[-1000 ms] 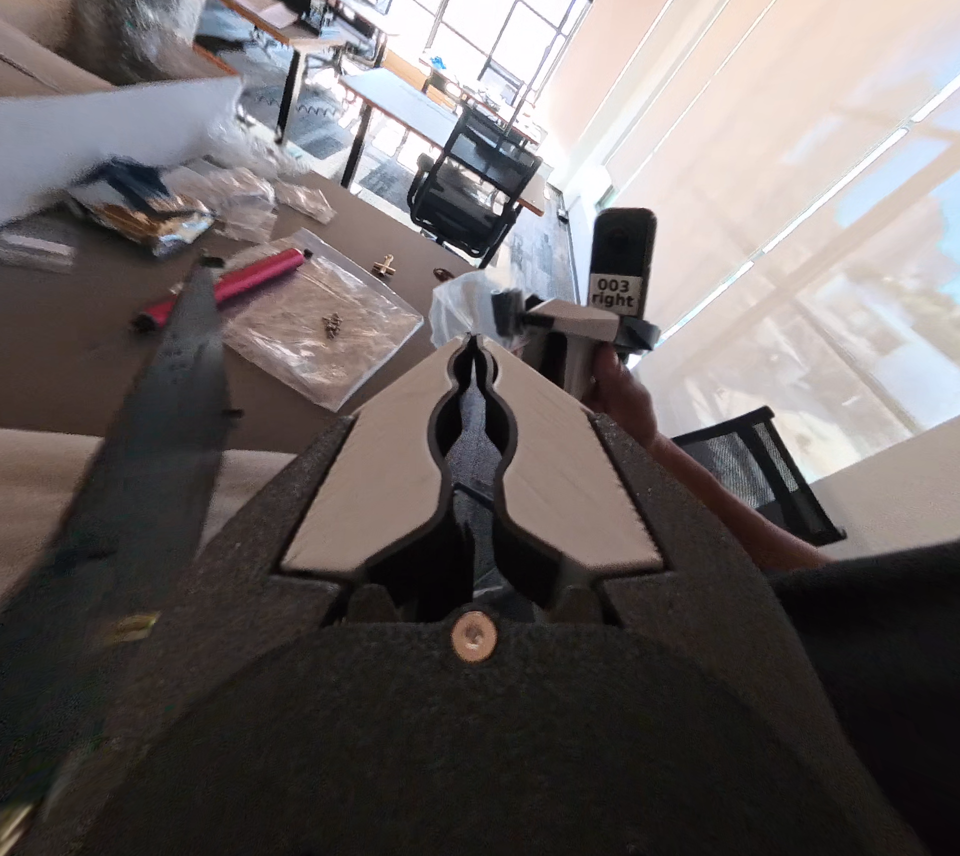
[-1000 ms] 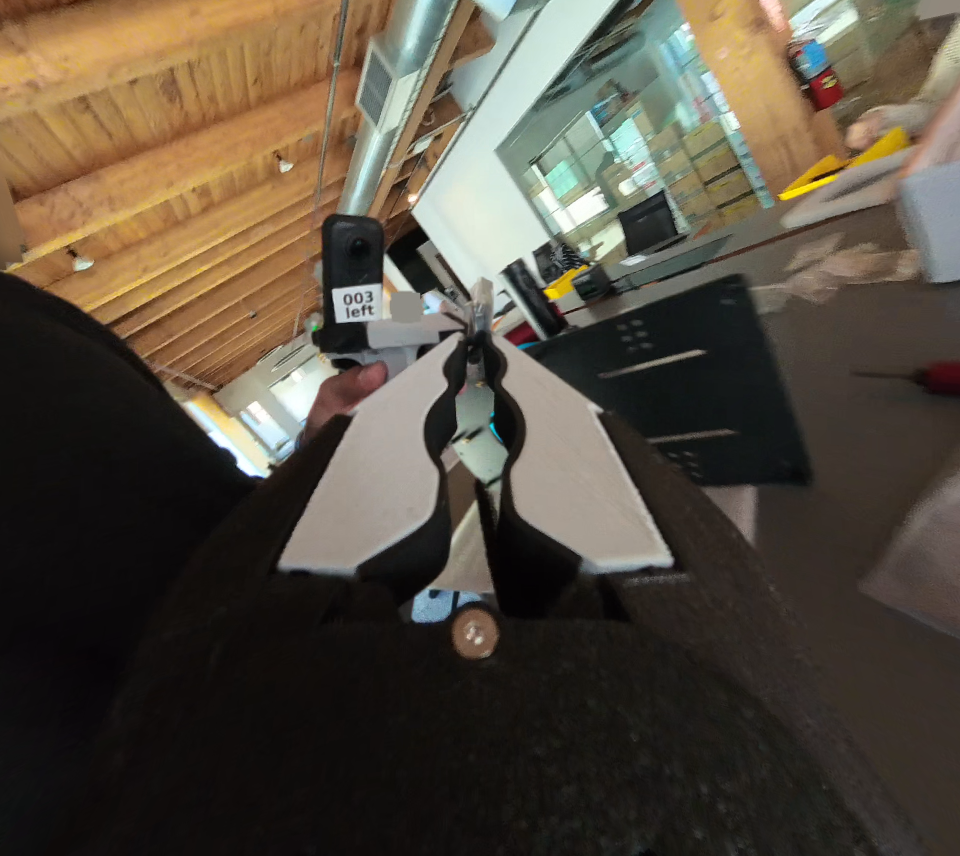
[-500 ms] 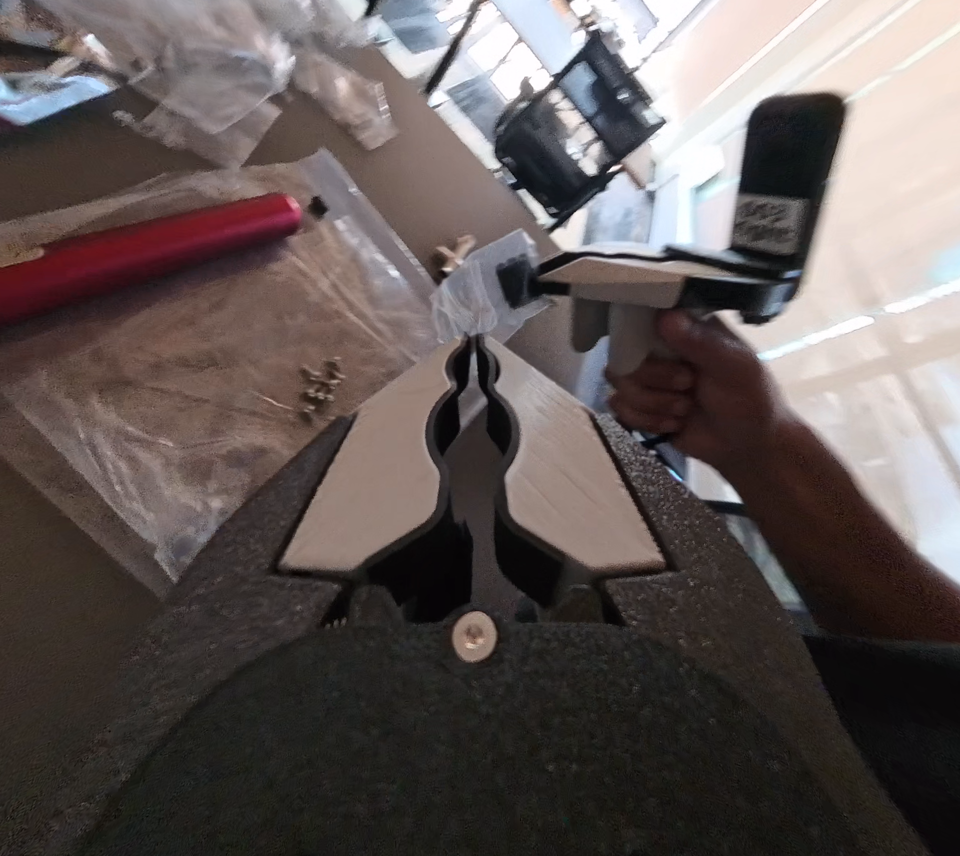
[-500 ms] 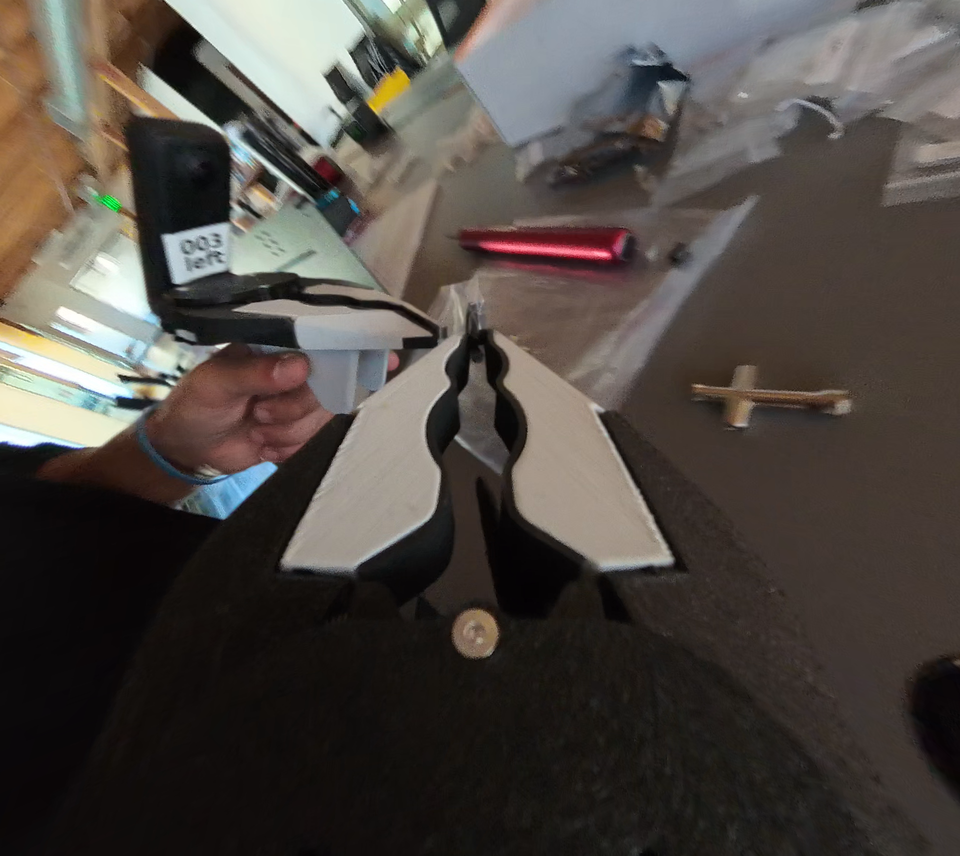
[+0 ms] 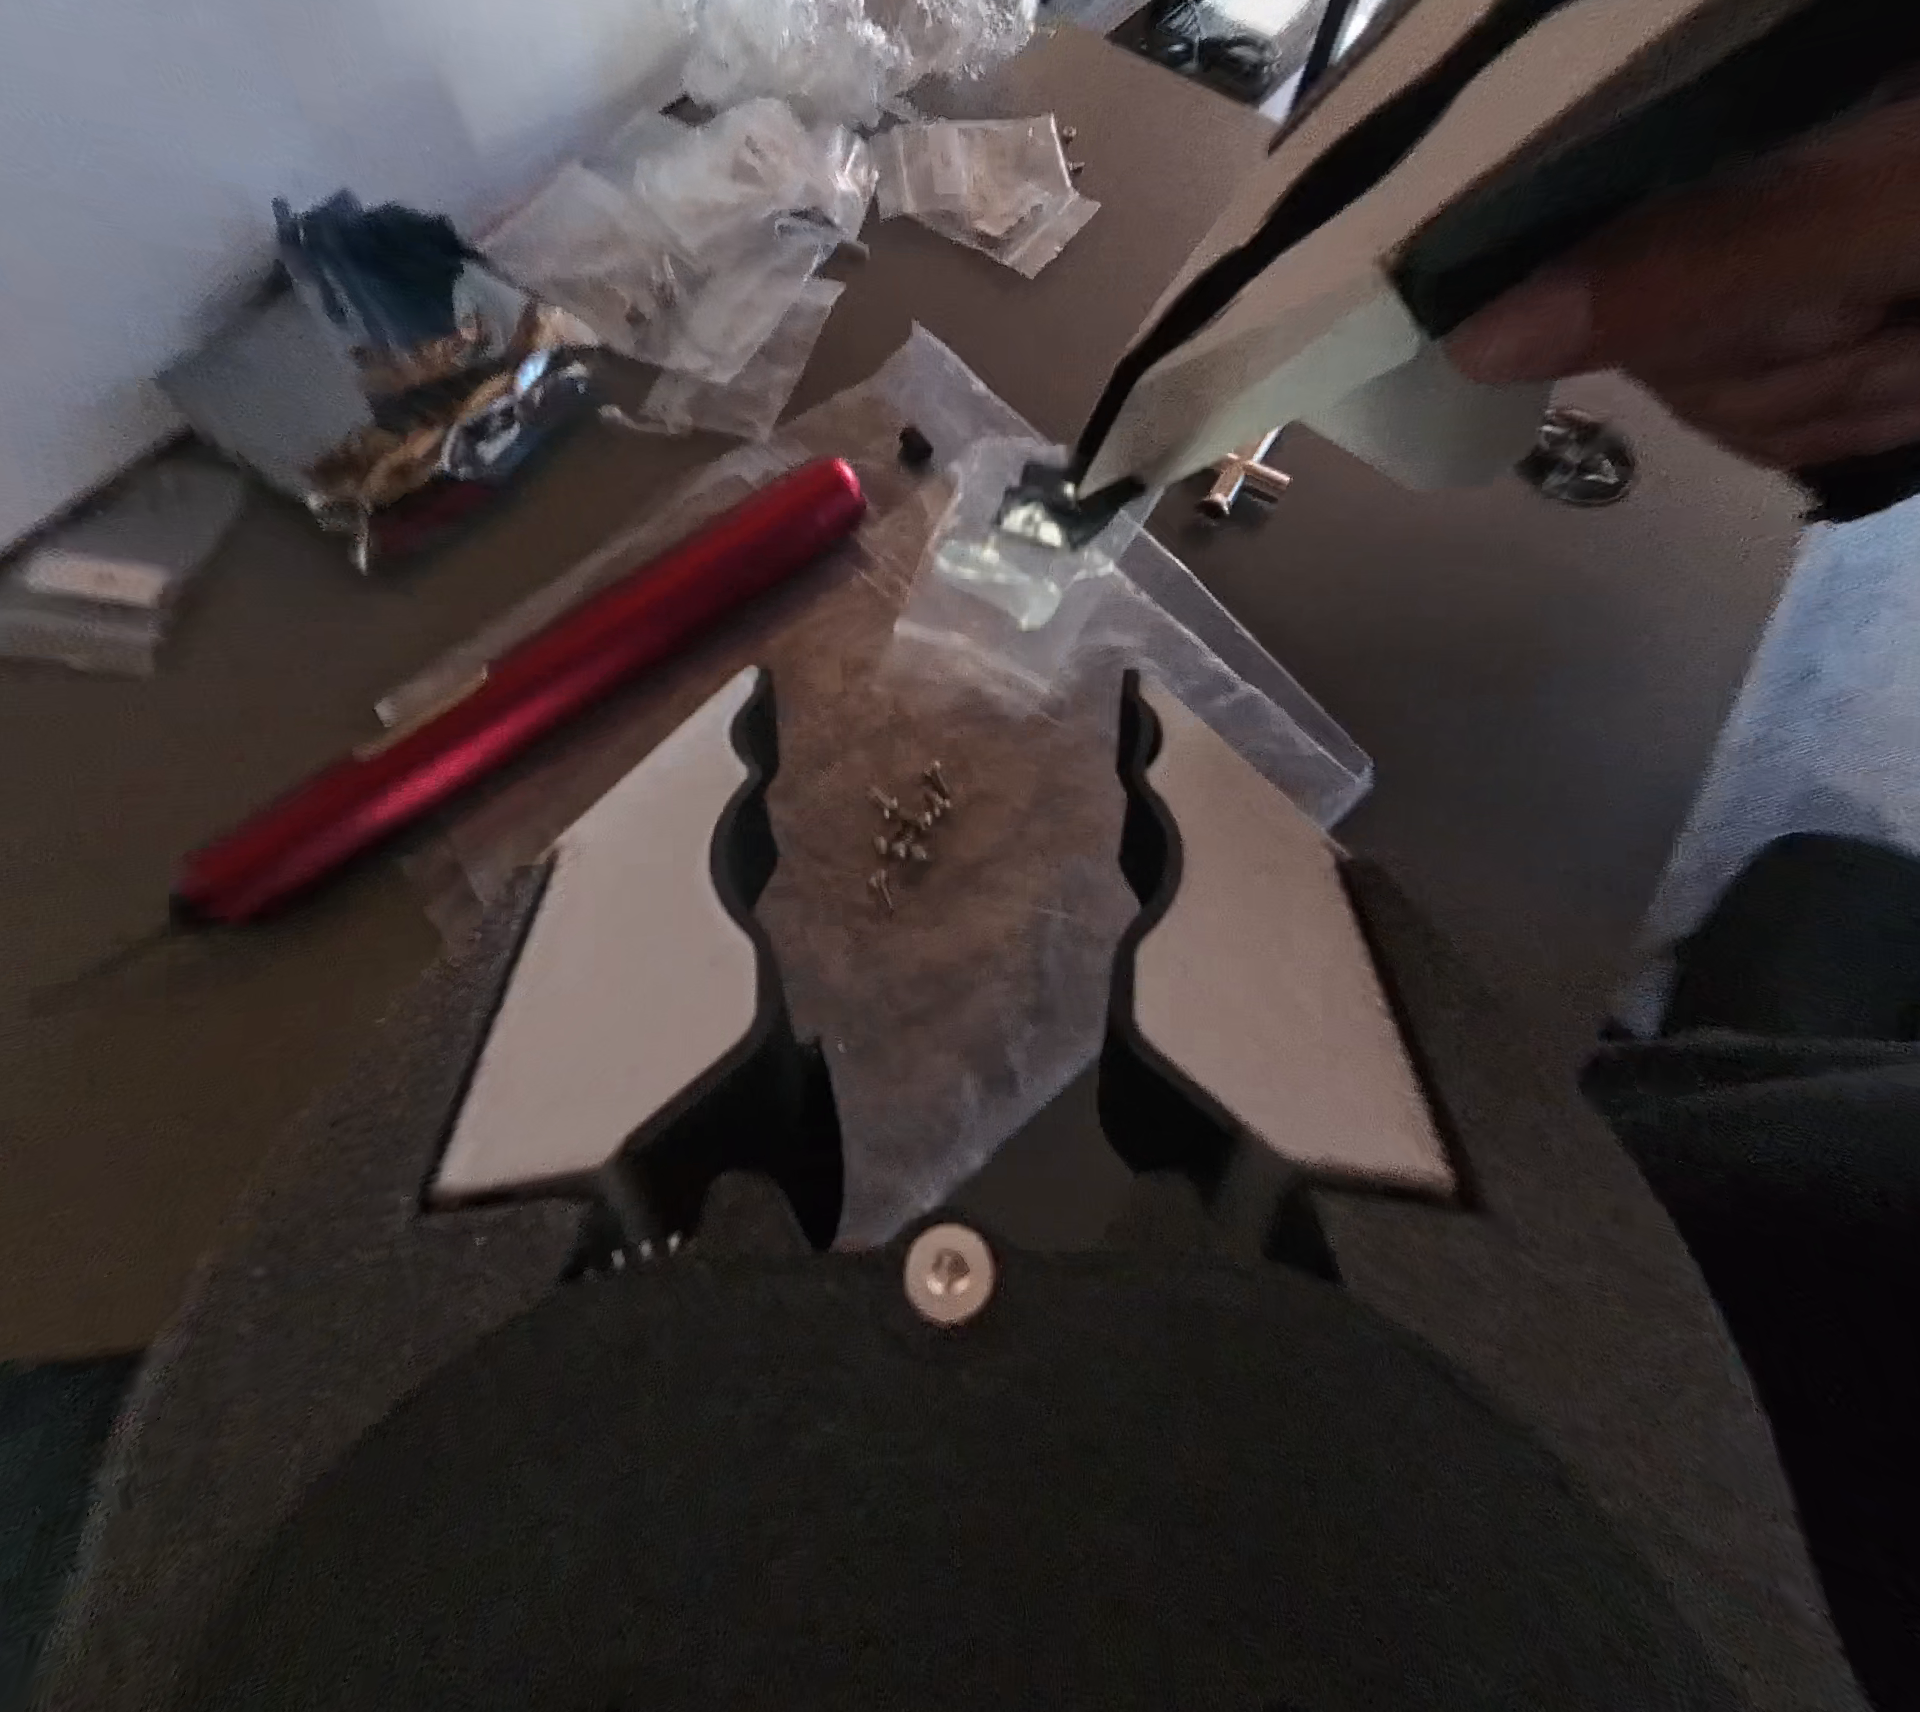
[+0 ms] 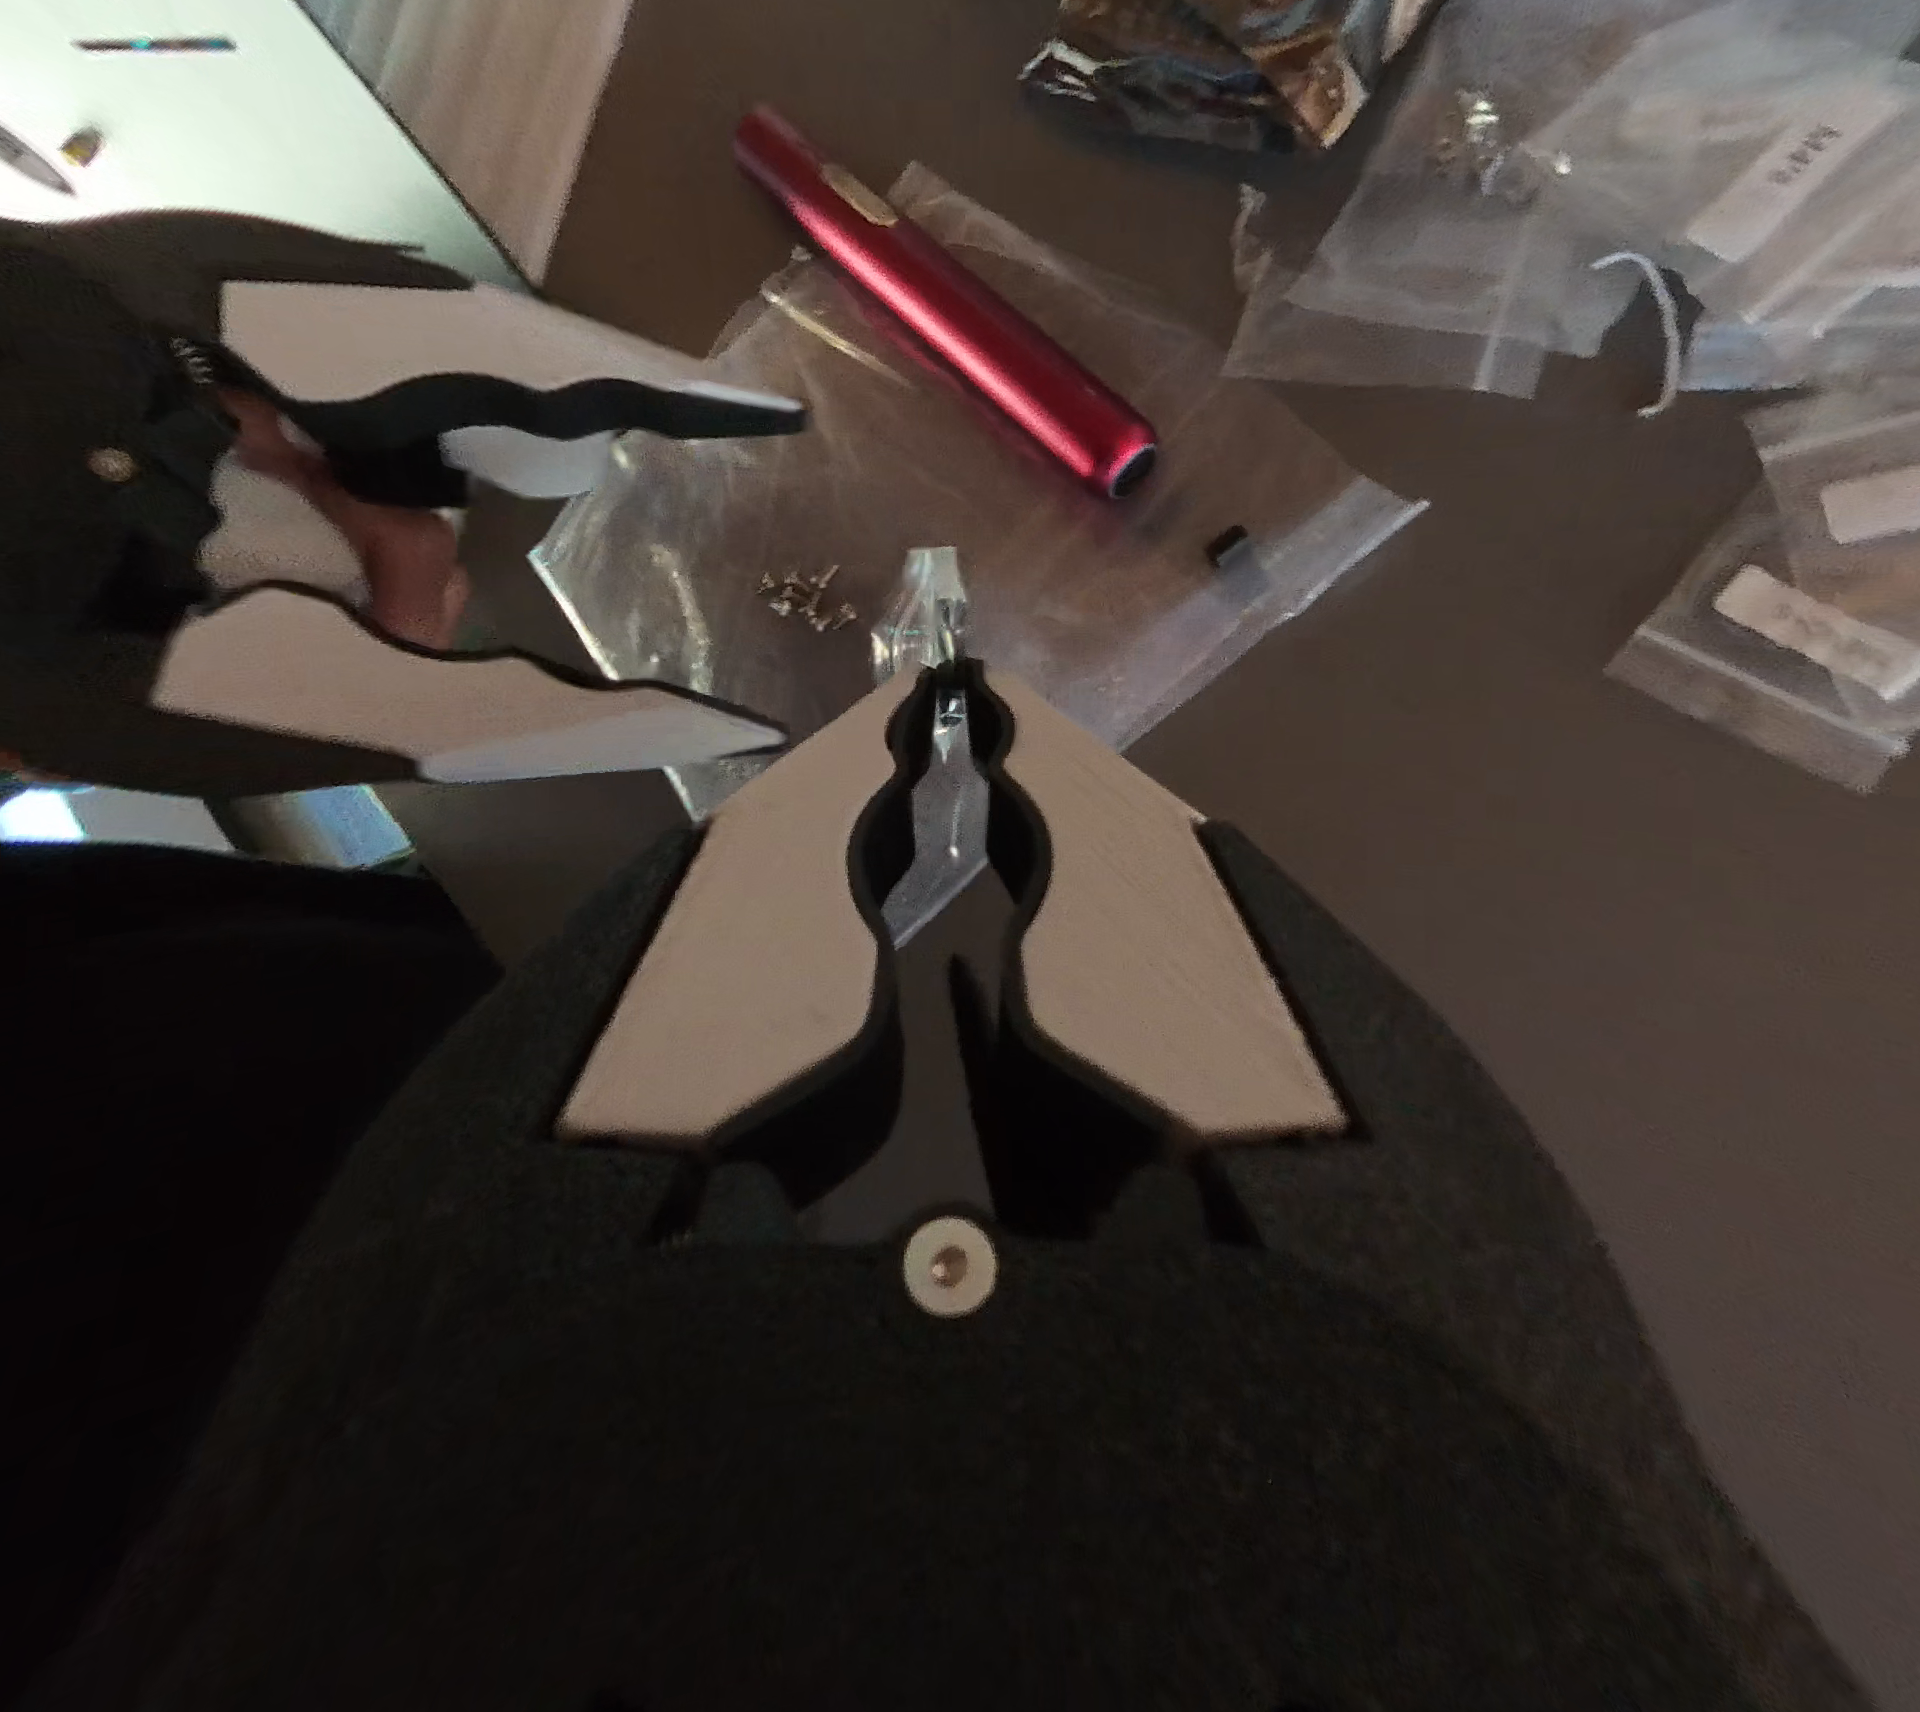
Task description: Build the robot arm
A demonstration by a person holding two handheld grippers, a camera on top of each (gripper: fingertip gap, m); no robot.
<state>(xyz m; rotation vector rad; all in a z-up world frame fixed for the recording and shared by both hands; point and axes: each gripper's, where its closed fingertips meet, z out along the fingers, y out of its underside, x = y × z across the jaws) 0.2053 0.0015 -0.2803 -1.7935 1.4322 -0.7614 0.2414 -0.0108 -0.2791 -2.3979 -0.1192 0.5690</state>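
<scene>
R gripper (image 6: pixel 943 675) tips pinched on small clear bag (image 6: pixel 930 613). L gripper (image 5: pixel 940 706) spread wide, empty, over big clear bag (image 5: pixel 1226 665) w/ loose screws (image 5: pixel 909 821) btwn its fingers. Red tube (image 5: pixel 540 686) just left of L tips, on brown table (image 5: pixel 1455 675).

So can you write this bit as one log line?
left gripper: jaws open, over tiny screws | right gripper: jaws shut on small clear plastic bag | red metal tube beside

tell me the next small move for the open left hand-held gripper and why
Probably lower the left hand-held gripper toward the small screws on the clear bag: its jaws are spread directly over them, while the right hand-held gripper pinches a small clear packet.
</scene>
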